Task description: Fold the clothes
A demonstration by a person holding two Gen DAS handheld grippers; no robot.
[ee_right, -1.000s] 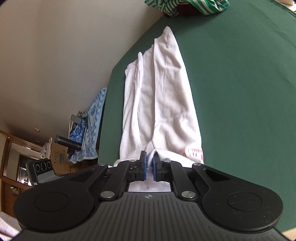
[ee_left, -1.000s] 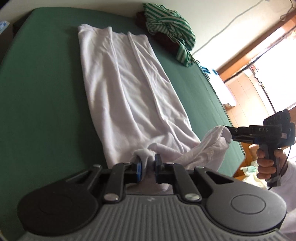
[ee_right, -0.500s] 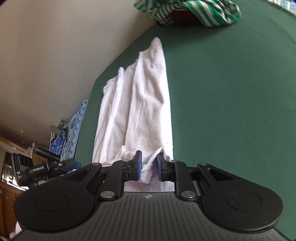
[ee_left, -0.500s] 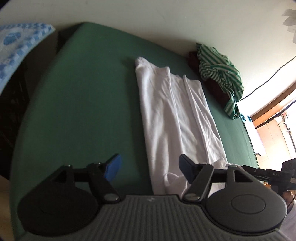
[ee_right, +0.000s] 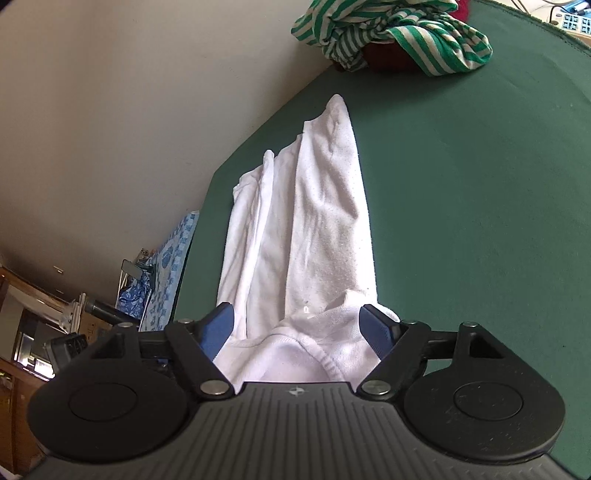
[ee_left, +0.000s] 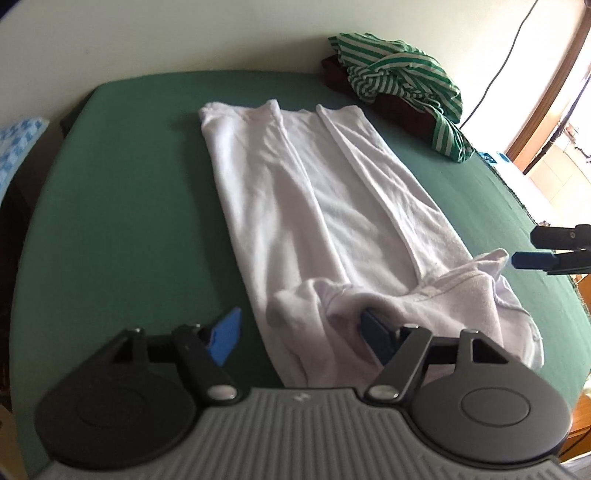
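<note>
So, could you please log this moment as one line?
stage: near end released | left gripper: closing slightly, nothing pinched | right gripper: opening | white garment: on green bed

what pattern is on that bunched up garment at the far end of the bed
Green and white stripes on the bunched garment, clearest in the right wrist view.

A home bedroom: a bed in a dark green fitted sheet [ee_left: 122,206] is sitting against a plain cream wall [ee_left: 184,33], loose laundry (a green-and-white striped garment [ee_left: 402,74]) lying on it.
</note>
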